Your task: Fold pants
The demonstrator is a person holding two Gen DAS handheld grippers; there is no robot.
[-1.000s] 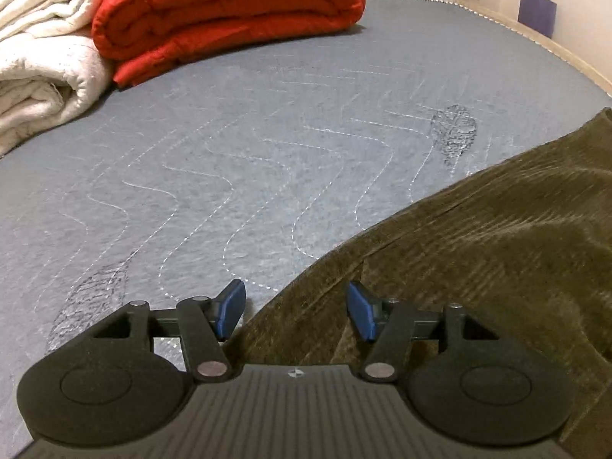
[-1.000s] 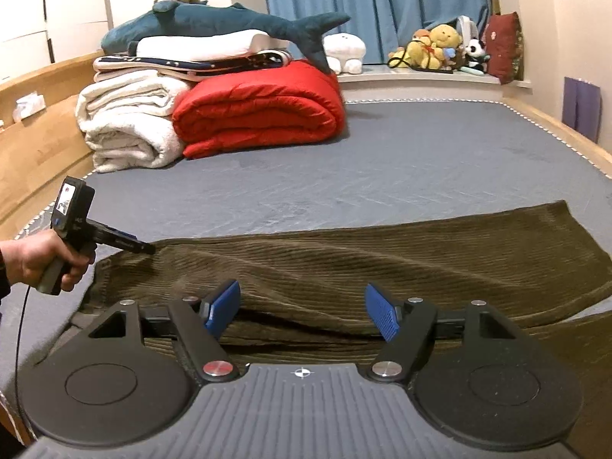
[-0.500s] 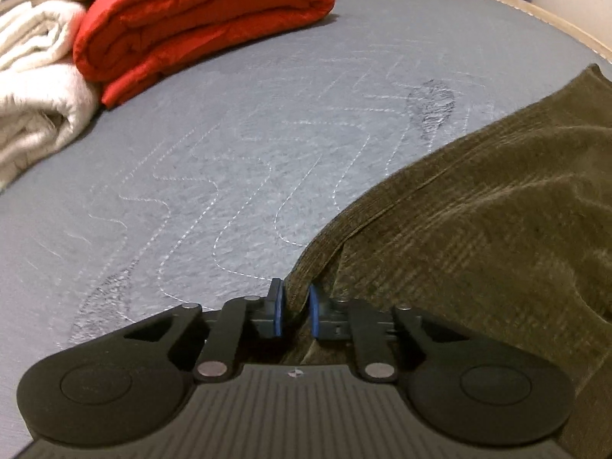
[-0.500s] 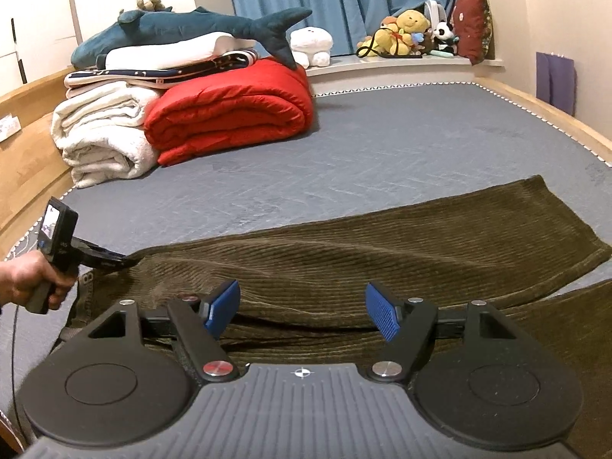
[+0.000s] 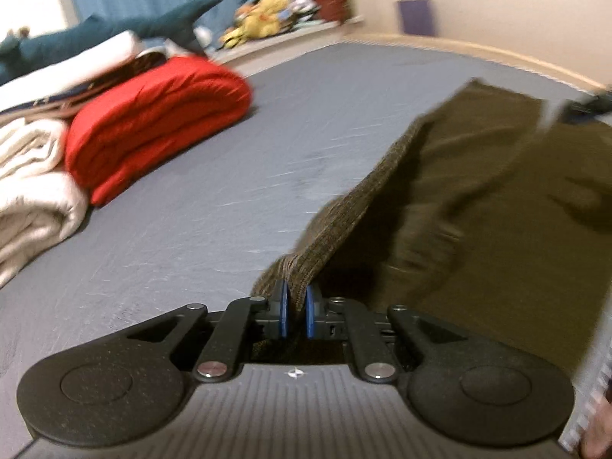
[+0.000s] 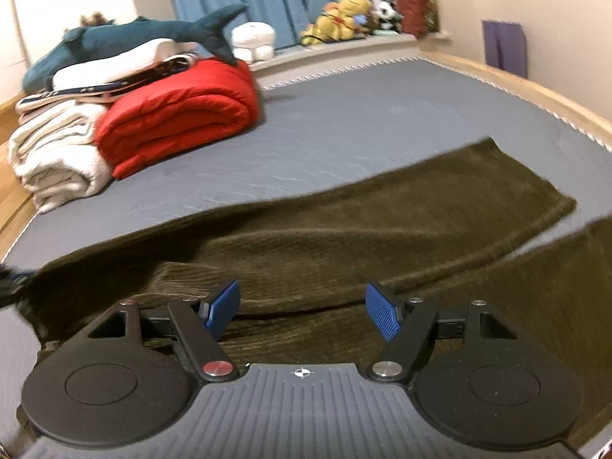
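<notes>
Left claw [image 5: 294,311] clamped on pants [image 5: 478,199] edge, cloth lifted ahead-right of it. Right claw [image 6: 302,311] apart, empty, above pants. Legs unstacked on bed [image 6: 363,126]: fold barely begun, all folds left.

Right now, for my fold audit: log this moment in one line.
left gripper: shut on pants edge | right gripper: open above pants | bed

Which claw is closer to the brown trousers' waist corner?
Left. The left claw is clamped on the trousers at that corner; the right claw hovers open above the legs.
</notes>
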